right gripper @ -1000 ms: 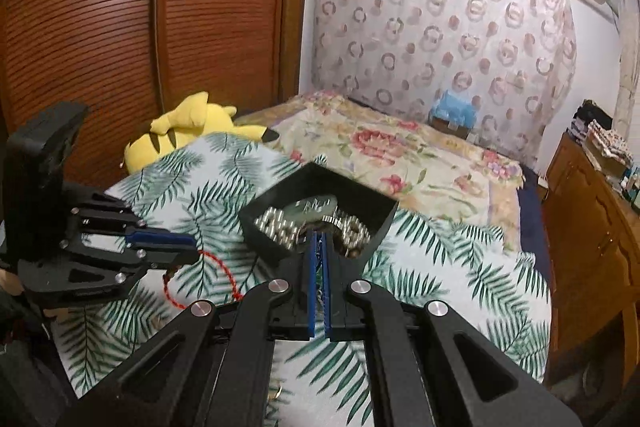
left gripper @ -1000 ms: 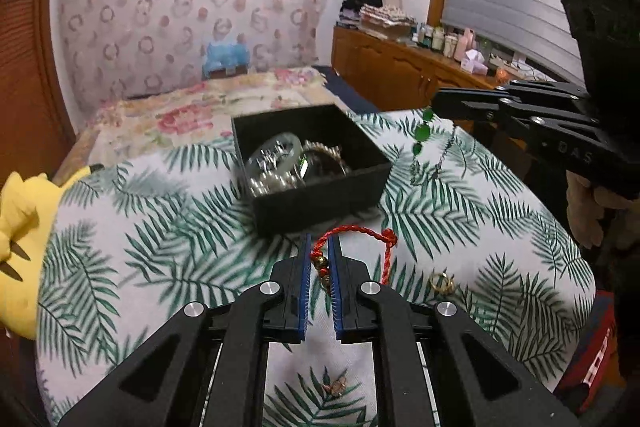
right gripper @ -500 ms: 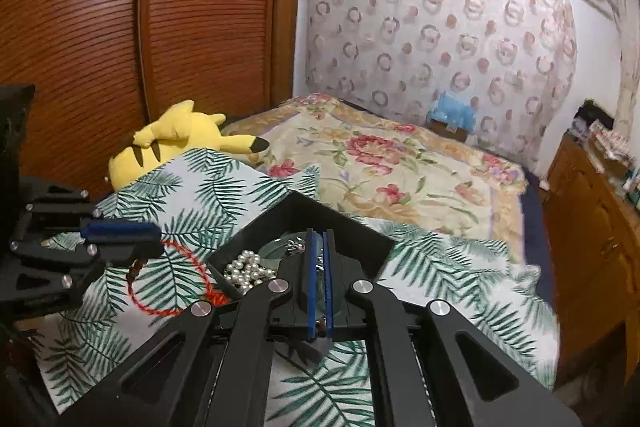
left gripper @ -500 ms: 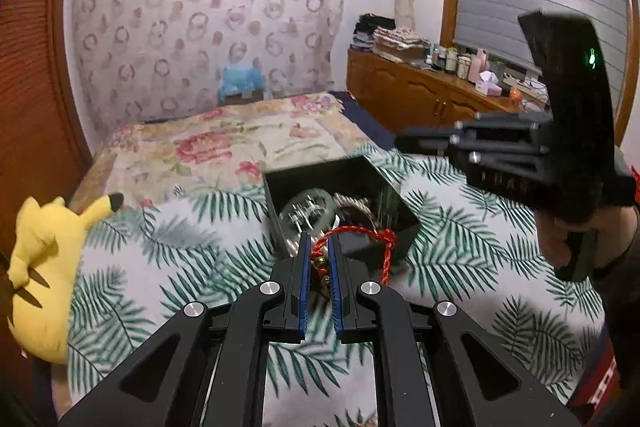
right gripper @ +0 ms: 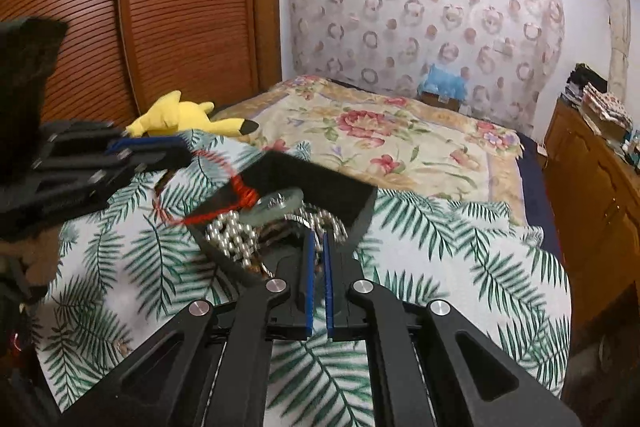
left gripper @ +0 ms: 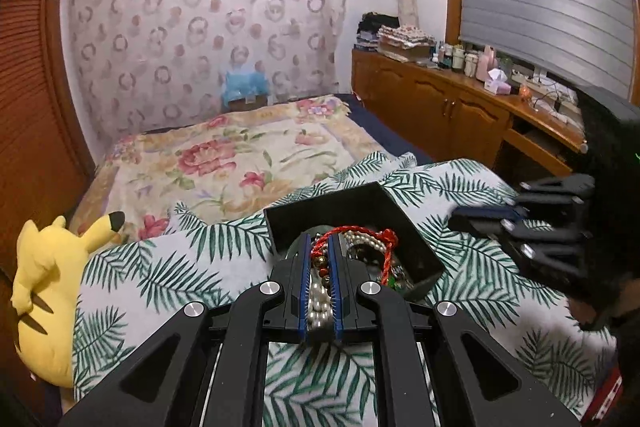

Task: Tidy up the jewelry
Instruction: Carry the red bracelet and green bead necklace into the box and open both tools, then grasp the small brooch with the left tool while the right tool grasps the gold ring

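The left gripper (left gripper: 319,259) is pinched tight on a red cord bracelet (left gripper: 384,247), held over the black box (left gripper: 404,227) of jewelry; the right gripper (right gripper: 316,247), fingers nearly together, holds nothing I can make out. The dangling loop could snag the pearls (right gripper: 232,235) or box rim.

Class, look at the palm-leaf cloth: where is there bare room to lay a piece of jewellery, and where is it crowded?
Free: the palm-leaf cloth between the yellow plush toy and the black box, and the cloth right of the box in the right wrist view. Crowded: the box itself, heaped with pearls and the red cord bracelet, both tongs over it.
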A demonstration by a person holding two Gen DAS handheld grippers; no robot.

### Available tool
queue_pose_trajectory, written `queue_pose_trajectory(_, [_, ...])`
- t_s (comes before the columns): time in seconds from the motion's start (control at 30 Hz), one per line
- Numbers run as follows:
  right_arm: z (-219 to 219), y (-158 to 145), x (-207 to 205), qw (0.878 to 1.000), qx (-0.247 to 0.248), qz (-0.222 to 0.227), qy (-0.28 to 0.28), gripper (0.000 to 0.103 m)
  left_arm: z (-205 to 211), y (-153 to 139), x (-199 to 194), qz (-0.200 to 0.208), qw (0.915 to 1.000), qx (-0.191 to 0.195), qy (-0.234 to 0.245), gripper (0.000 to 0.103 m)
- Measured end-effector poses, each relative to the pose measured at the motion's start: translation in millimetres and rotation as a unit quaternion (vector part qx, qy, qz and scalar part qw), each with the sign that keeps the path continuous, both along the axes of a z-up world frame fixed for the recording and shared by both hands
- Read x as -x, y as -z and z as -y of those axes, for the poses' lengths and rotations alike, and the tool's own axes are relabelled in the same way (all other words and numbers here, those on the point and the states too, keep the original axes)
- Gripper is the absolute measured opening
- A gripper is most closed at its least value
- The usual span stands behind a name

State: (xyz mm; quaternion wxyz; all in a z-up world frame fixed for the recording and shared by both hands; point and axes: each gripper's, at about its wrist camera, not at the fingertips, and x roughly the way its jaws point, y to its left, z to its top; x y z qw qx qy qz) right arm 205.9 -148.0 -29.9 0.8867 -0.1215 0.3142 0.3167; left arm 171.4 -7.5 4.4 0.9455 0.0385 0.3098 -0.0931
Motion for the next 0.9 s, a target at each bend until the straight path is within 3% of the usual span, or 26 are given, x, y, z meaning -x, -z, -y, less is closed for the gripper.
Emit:
queue_pose_trajectory(0.3, [18.0,13.1,20.1,1.0,-0.001,-0.007,0.0,0.005,12.0,15.9,-36.5,-0.026,0.9996,-0.005,-0.008,0.01])
queue_pose_trajectory(0.37, [21.1,14.8,26.0,1.0,-0.003,-0.009,-0.001,0.005,9.7,17.2,-35.8,-0.032,0.9995,0.002,-0.009,0.034])
queue_pose_trajectory(0.43, [23.4,17.2,32.8,1.0,-0.002,-0.01,-0.003,0.005,9.9,17.6,-30.7,-0.029,0.9995,0.002,-0.009,0.039])
queue_pose_trajectory(0.67, [29.6,28.7,58.2,0.999,-0.01,-0.027,-0.016,0.006,5.9,20.0,6.6,-0.033,0.9994,0.007,0.002,0.044])
queue_pose_trajectory(0.73, [26.5,34.3,68.2,0.999,-0.002,-0.03,-0.03,0.016,4.8,20.4,20.1,-0.033,0.9993,0.011,0.011,0.044])
queue_pose_trajectory(0.9, [23.3,46.2,87.5,0.998,0.014,-0.036,-0.042,0.022,1.3,23.5,50.7,-0.033,0.9992,0.008,0.022,0.044])
